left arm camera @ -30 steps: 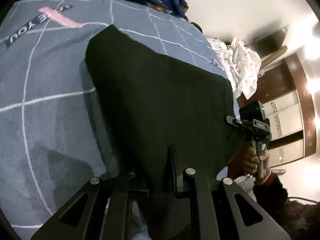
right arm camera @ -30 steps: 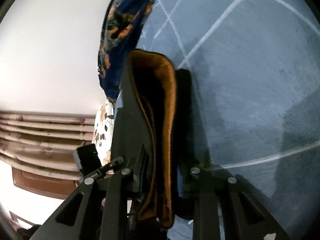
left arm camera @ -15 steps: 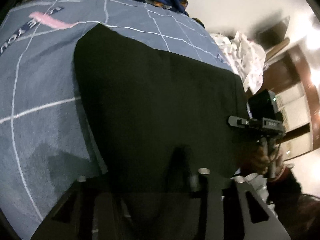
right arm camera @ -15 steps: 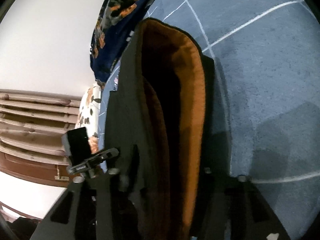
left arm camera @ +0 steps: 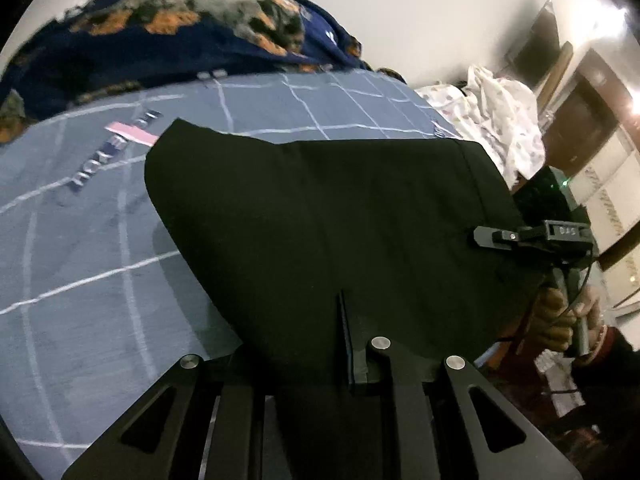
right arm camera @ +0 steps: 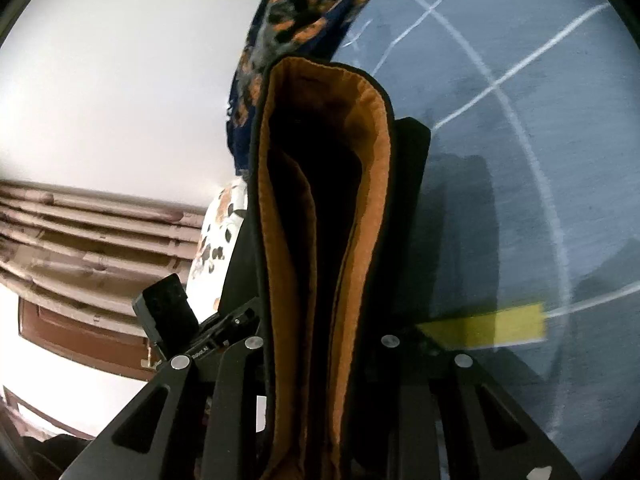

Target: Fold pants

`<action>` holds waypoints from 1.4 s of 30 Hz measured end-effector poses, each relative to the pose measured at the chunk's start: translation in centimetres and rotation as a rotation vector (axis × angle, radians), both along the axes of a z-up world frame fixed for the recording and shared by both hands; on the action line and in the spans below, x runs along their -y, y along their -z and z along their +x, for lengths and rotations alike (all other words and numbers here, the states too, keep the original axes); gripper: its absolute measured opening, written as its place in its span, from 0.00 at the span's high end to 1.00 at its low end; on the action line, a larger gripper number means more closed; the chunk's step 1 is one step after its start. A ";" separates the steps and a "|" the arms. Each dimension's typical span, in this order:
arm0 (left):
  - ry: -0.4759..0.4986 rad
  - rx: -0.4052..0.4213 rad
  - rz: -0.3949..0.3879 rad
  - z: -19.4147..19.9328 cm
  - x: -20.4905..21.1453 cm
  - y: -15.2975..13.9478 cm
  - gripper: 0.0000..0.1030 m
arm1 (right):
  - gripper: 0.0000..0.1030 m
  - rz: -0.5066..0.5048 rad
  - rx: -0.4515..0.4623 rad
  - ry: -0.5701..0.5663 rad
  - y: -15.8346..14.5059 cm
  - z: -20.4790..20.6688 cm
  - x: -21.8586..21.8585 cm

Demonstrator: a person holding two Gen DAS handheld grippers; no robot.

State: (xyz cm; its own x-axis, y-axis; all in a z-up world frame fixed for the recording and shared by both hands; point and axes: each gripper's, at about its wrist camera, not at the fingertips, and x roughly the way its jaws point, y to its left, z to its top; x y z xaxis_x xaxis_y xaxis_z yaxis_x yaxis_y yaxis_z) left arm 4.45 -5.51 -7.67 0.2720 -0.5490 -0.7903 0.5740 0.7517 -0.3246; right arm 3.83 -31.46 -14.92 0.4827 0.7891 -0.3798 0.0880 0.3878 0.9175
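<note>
Nearest to us, the left gripper (left arm camera: 320, 364) is clamped on one edge of the black pants (left arm camera: 328, 220), and the cloth runs straight out from between its fingers as a broad dark panel hanging above the blue checked bedspread (left arm camera: 80, 272). At the panel's other side the right gripper (left arm camera: 486, 237) pinches the opposite edge, with our right hand (left arm camera: 560, 320) wrapped round its handle just below. In the right wrist view the right gripper (right arm camera: 320, 360) holds a doubled edge with an orange lining showing, the layers standing upright between its fingers, and a yellow strip (right arm camera: 492, 326) lies on the bedspread (right arm camera: 540, 200) beside it. We judge the step to be carrying the held edge over and laying it down as a fold. To do it well, we should keep both grips firm and level so the edge between them stays taut and straight, lower the far part of the panel onto the bedspread first, and let go only once the layers lie flat. We should watch the far corner near the pink label (left arm camera: 132, 133), since slack there could crease. Beyond the bed lie the dark blue floral blanket (left arm camera: 168, 44) and a heap of white printed laundry (left arm camera: 500, 120).
</note>
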 end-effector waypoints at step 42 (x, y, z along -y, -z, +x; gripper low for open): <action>-0.167 0.189 0.140 1.9 -7.6 -2.9 0.85 | 0.78 -0.044 0.024 -0.097 -4.2 6.7 -9.5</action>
State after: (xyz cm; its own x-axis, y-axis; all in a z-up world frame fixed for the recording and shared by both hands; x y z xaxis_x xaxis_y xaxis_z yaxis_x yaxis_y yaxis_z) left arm 6.32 2.08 -4.74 0.4992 -0.3735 -0.7818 0.4792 0.8708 -0.1100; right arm 10.52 -21.95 -10.73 0.4143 0.8154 -0.4043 0.0266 0.4331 0.9009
